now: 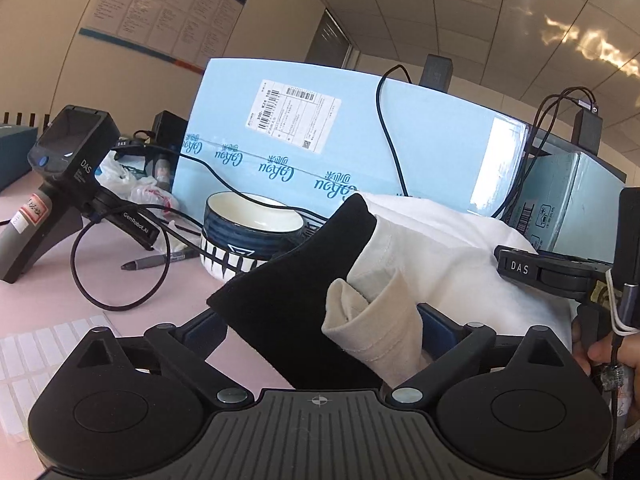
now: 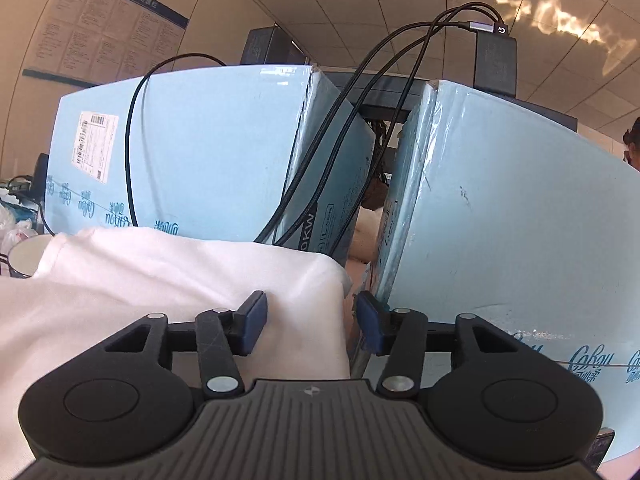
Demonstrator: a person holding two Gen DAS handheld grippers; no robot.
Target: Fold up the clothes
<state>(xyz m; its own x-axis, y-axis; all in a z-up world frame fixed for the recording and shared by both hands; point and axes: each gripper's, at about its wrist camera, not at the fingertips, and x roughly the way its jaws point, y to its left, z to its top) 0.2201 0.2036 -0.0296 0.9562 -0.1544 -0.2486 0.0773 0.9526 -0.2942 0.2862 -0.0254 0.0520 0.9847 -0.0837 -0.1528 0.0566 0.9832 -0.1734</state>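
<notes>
In the left wrist view the left claw (image 1: 320, 328) is clenched on bunched cloth: a black fabric piece (image 1: 296, 292) and a cream ribbed cuff (image 1: 376, 328) rise from between its fingers, which are mostly hidden beneath them. The white cotton garment (image 1: 448, 252) spreads away toward 2 o'clock over the pale pink desk (image 1: 52, 292); its far edge is cut off behind the right claw's black body. At 11 o'clock stands a navy-striped ceramic bowl (image 1: 250, 232), with a grey marker pen (image 1: 160, 261) and a looped black cable (image 1: 120, 264) toward 9 o'clock.

In the right wrist view the right claw (image 2: 310, 322) is released, blue pads (image 2: 254, 320) apart, straddling the garment's right edge; whether the left pad touches the cloth is hard to say. Two light blue cardboard boxes (image 2: 200, 148) fill 12 o'clock.
</notes>
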